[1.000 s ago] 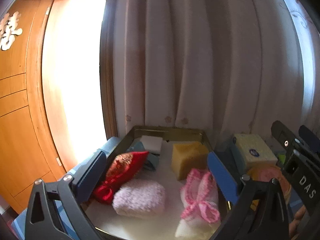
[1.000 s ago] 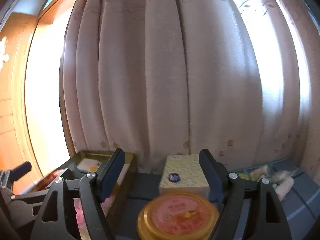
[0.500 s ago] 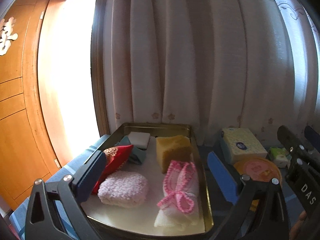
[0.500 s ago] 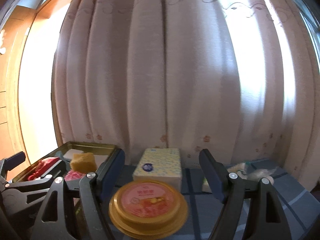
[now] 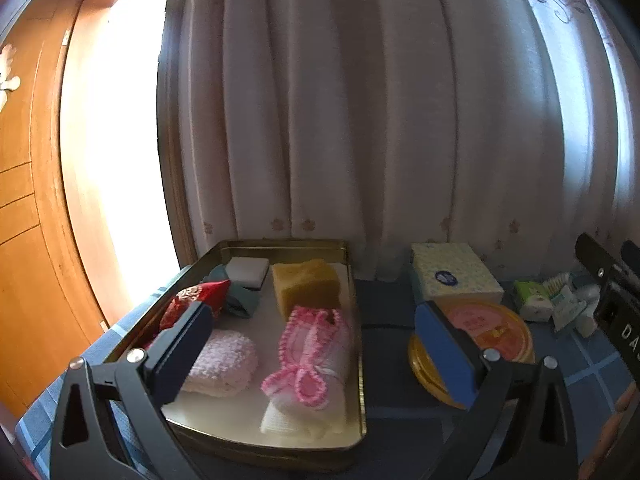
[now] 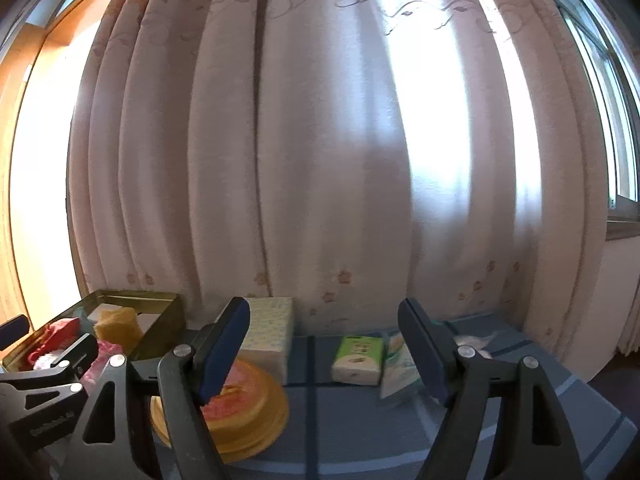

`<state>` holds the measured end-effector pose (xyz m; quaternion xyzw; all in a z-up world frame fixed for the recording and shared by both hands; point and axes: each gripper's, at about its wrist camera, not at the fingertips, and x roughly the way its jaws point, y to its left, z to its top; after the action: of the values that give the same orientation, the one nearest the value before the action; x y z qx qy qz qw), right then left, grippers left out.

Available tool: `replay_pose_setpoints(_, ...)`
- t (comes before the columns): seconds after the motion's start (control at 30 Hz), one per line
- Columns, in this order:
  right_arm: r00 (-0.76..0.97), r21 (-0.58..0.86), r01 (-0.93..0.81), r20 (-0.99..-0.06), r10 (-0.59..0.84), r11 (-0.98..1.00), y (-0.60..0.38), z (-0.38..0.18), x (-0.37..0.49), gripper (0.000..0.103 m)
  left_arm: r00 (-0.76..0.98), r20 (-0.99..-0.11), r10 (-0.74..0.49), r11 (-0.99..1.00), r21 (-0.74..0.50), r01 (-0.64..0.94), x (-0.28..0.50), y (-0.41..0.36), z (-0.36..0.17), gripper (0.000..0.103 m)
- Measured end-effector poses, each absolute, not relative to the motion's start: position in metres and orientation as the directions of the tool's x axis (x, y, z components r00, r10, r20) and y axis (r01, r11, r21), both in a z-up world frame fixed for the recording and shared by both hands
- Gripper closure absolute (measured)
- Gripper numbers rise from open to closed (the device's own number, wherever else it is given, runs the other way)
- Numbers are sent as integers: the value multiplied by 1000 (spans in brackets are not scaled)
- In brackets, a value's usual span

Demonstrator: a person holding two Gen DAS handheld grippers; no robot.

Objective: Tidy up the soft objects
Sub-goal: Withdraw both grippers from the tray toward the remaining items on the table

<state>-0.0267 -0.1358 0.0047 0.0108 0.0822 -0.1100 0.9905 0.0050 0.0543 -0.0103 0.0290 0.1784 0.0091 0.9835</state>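
Note:
A gold metal tray (image 5: 354, 364) holds several soft things: a red pouch (image 5: 192, 300), a teal cloth (image 5: 240, 300), a white sponge (image 5: 248, 272), a yellow sponge (image 5: 306, 286), a fluffy pink cloth (image 5: 224, 364) and a white towel tied with a pink bow (image 5: 312, 368). My left gripper (image 5: 314, 344) hangs open above the tray's near right part, holding nothing. In the right wrist view, my right gripper (image 6: 322, 346) is open and empty over the blue cloth, with a green tissue pack (image 6: 358, 360) lying beyond and between its fingers.
A patterned tissue box (image 6: 268, 336) and a round yellow lidded tub (image 6: 248, 408) sit between the tray (image 6: 160, 320) and the green pack. Small packets (image 6: 396, 364) and white wads (image 6: 476, 340) lie further right. A pale curtain (image 6: 320, 160) closes the back. A wooden wall (image 5: 24, 240) stands at the left.
Both grippers have swung to the right along the table. The tray has slid left in both views, and the green pack and packets have come into the right wrist view. Both stay open.

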Motion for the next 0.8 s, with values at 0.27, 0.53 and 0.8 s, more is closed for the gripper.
replay_pose_setpoints(0.27, 951, -16, 274, -141, -274, 961, -168, 4, -35, 24, 936, -351, 19, 998, 64, 4, 0, 39, -11, 0)
replay_pose_setpoints(0.53, 929, -31, 347, -130, -348, 937, -208, 4, -45, 24, 938, -346, -20, 995, 87, 53, -8, 10, -10, 0)
replay_pose_setpoints(0.8, 877, -1, 458, -162, -453, 889, -266, 3, -57, 24, 929, -357, -102, 986, 90, 143, -12, -17, -11, 0)
